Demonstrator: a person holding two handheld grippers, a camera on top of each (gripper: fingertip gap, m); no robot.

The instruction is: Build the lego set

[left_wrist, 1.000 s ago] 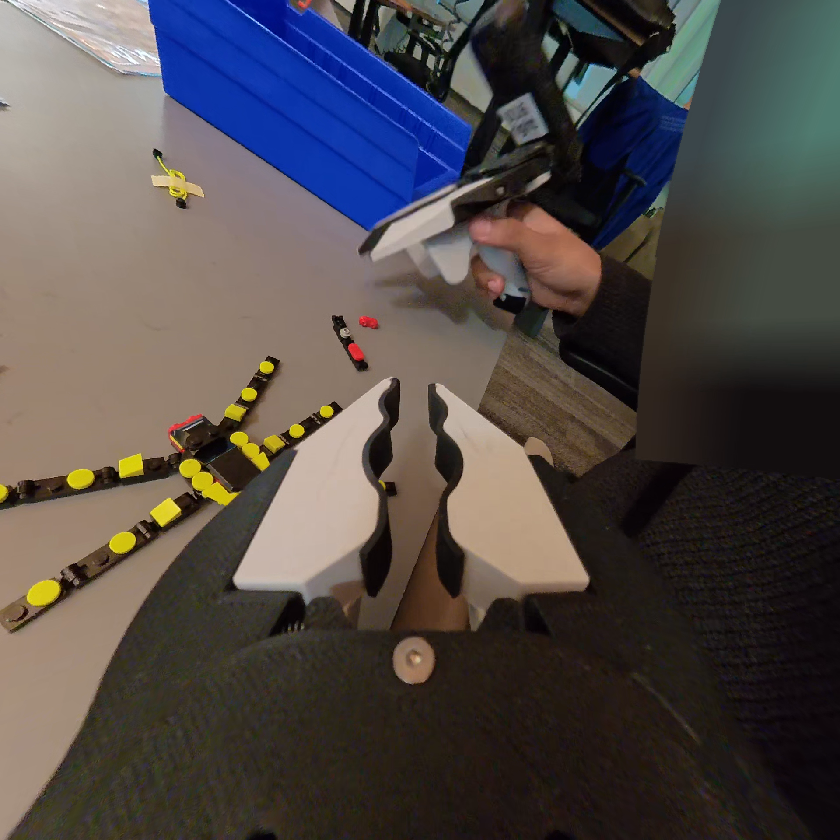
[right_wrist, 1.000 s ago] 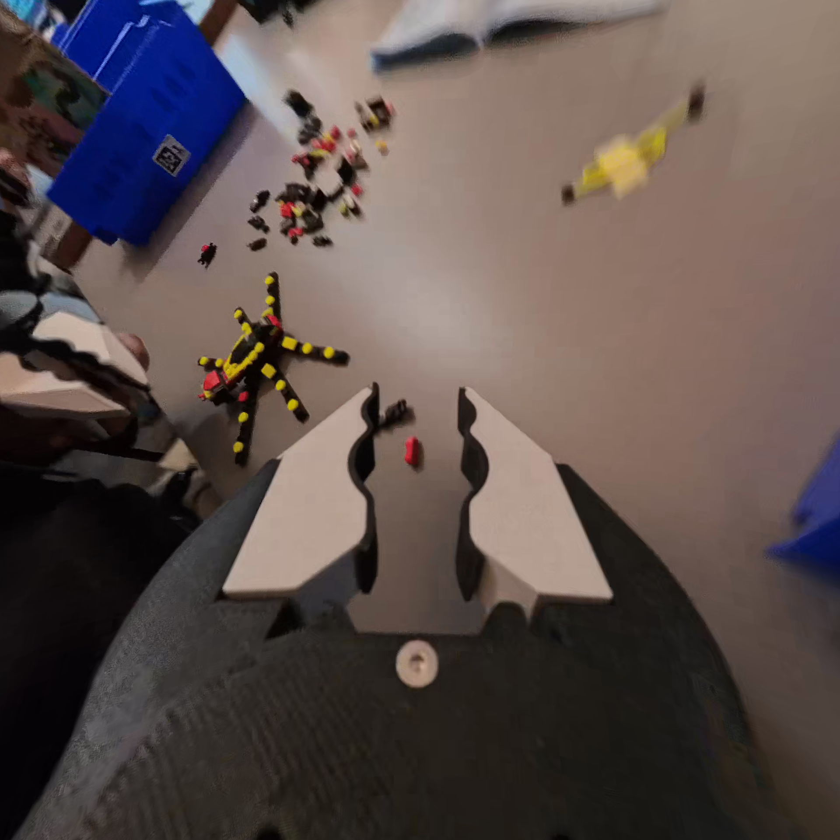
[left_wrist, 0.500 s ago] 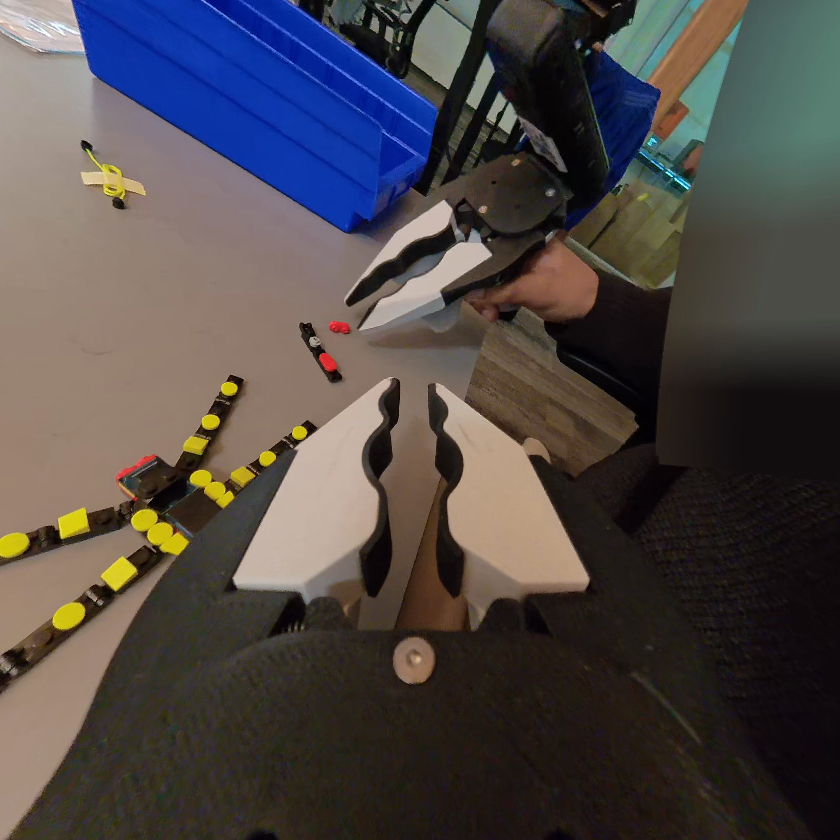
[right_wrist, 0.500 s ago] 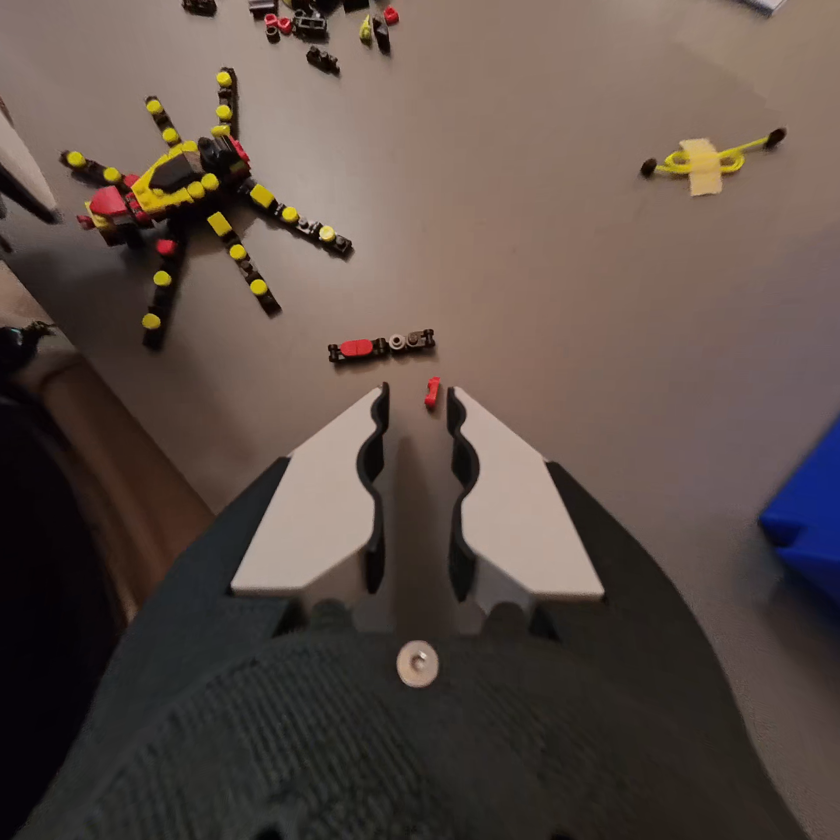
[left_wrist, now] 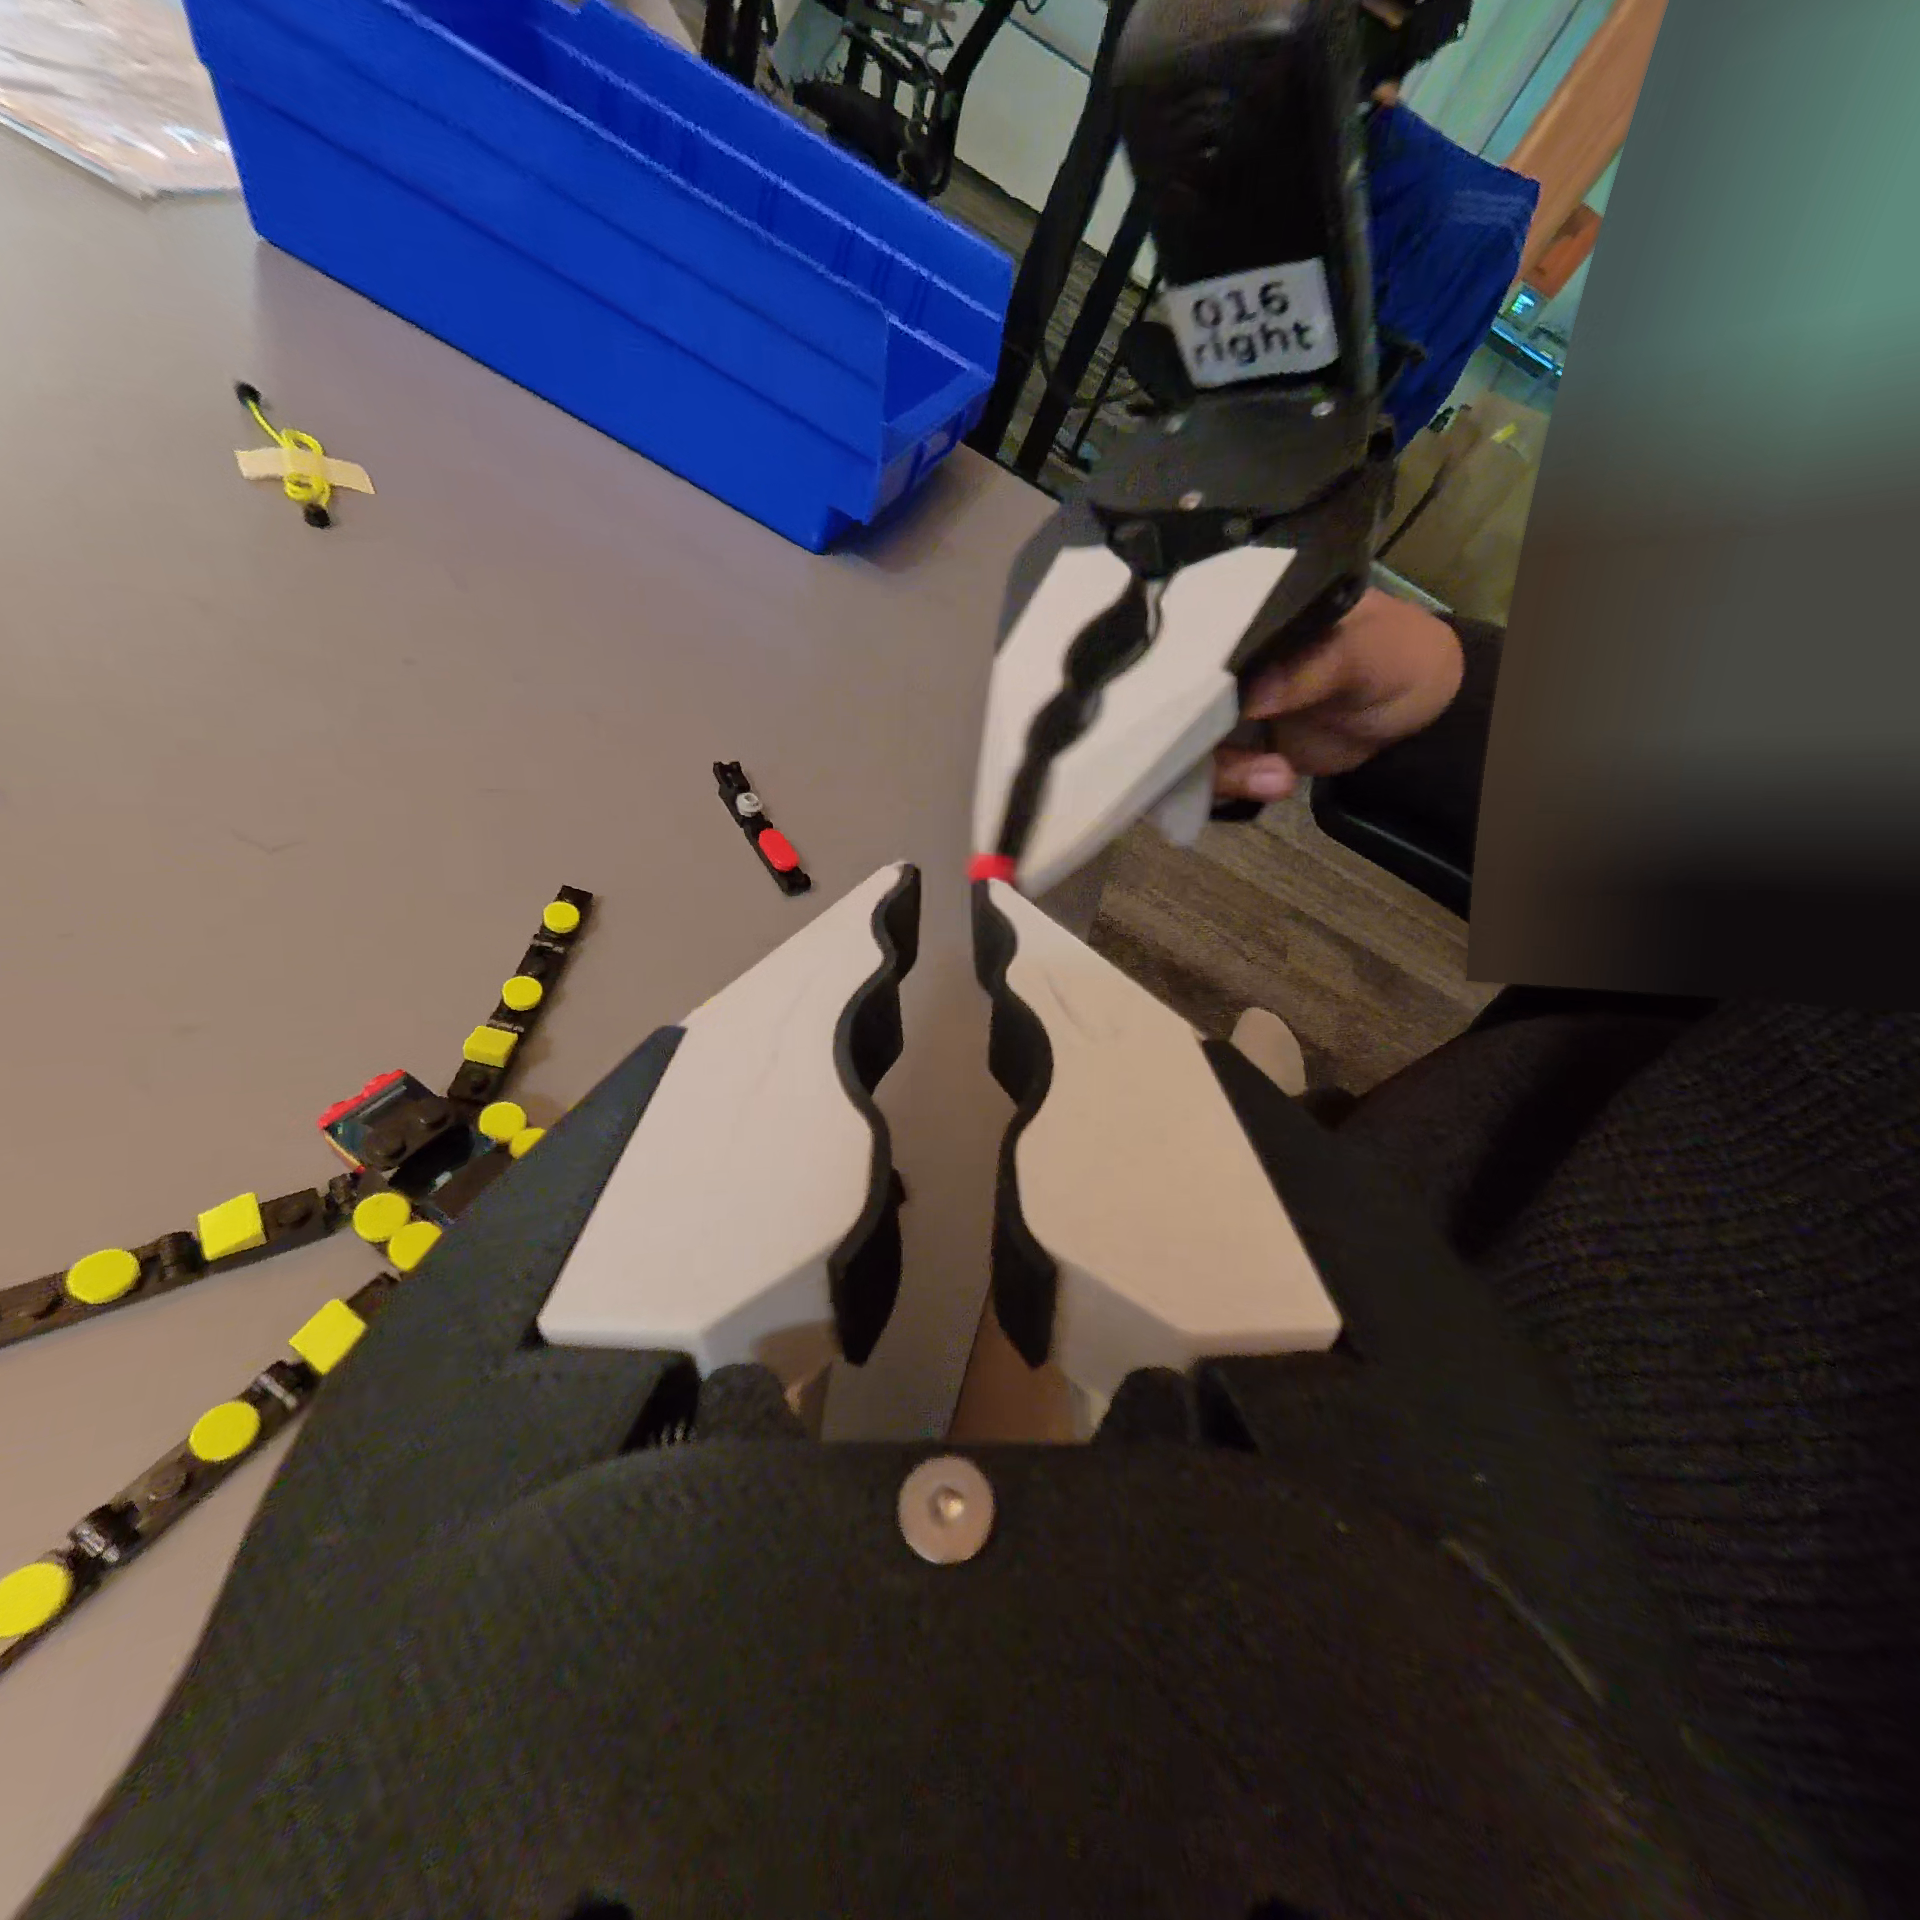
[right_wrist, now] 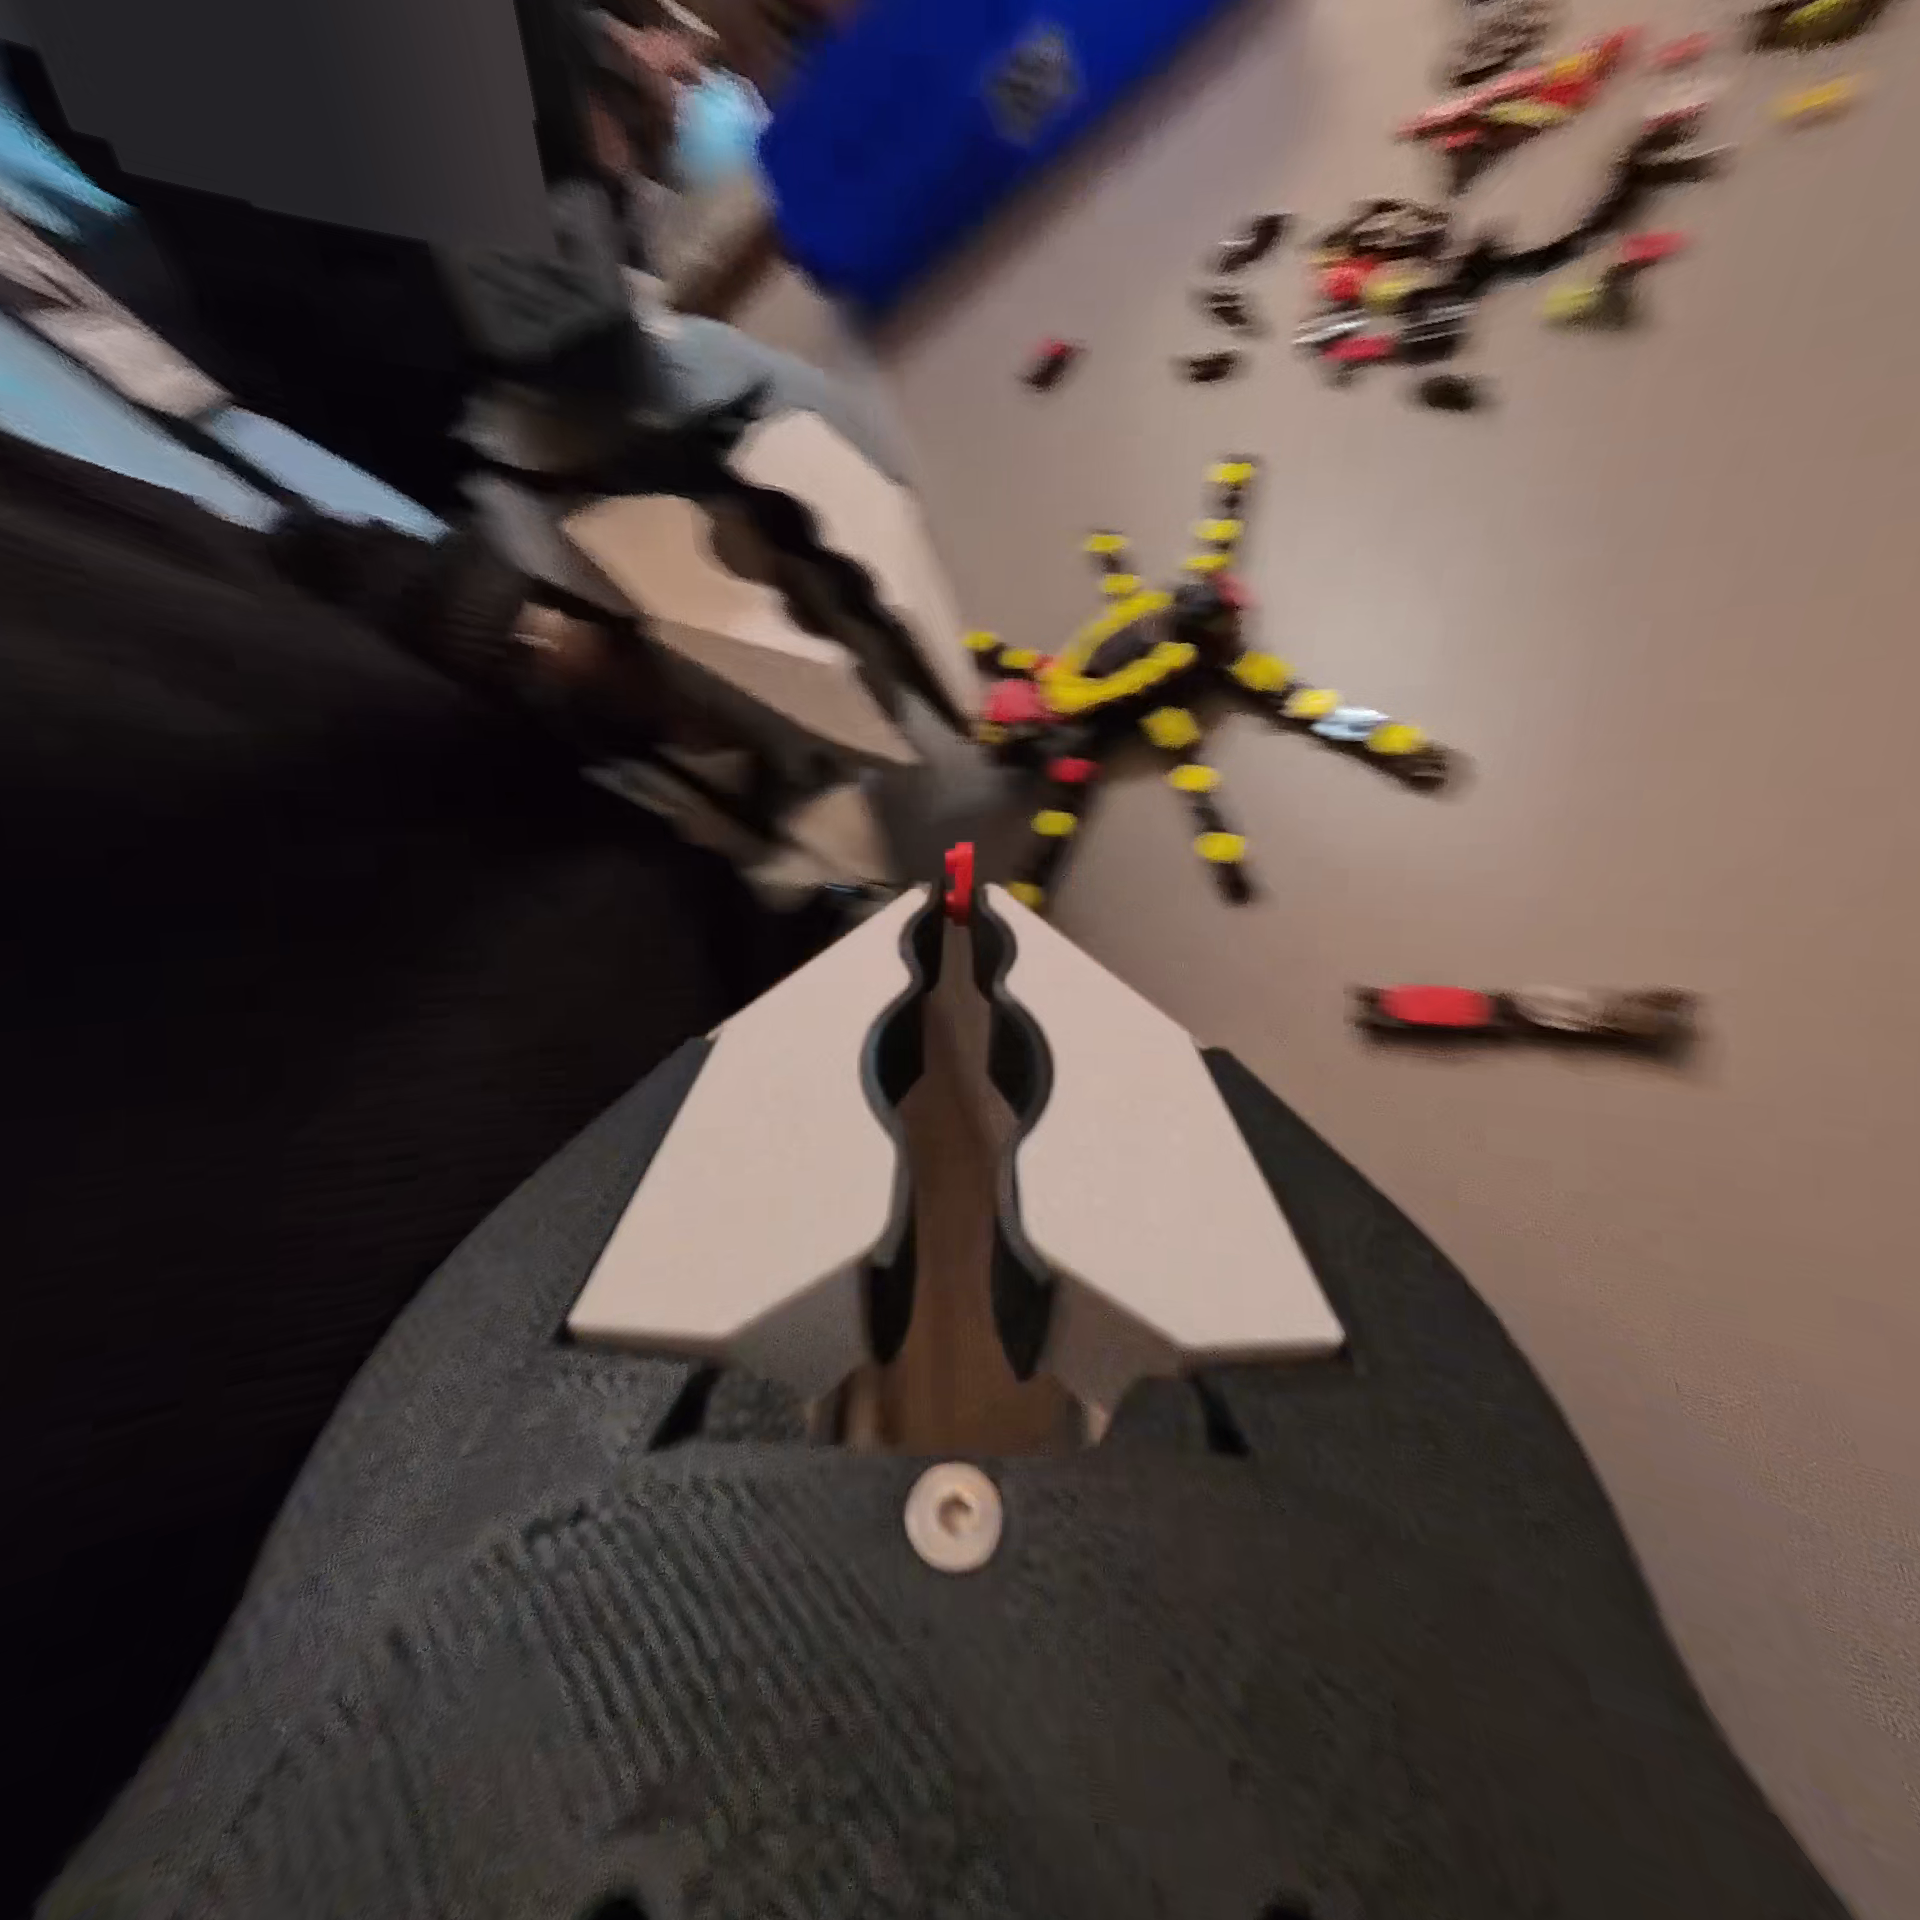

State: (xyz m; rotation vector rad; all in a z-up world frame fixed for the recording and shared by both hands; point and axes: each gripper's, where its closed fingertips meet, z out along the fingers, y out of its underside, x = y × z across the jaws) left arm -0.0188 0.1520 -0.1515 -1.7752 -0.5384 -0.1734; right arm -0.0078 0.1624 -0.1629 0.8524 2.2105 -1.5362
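My right gripper [right_wrist: 958, 902] is shut on a small red lego piece [right_wrist: 958, 873] pinched at its very tips. In the left wrist view the right gripper [left_wrist: 1000, 871] holds the red piece [left_wrist: 987, 865] in the air, just off the table's near edge and right in front of my left gripper [left_wrist: 945, 891]. The left gripper is slightly open and empty. A black lego strip with a red tile [left_wrist: 762, 828] lies on the table. The black and yellow spider-like model [left_wrist: 416, 1143] lies to the left; it also shows in the blurred right wrist view [right_wrist: 1143, 675].
A blue bin [left_wrist: 623, 239] stands at the back of the grey table [left_wrist: 416, 675]. A yellow tie with tape [left_wrist: 298, 473] lies near it. A pile of loose pieces [right_wrist: 1455, 239] lies farther off. A person's hand [left_wrist: 1340, 696] grips the right gripper's handle. Less than 4 cm separates the two grippers' tips. The yellow tie with tape [left_wrist: 298, 473] sits 25 cm or so from the ends of my right fingers.
The right gripper came down over the small red piece, shut on it, lifted it and carried it to the left gripper's tips. The left gripper kept the same opening.
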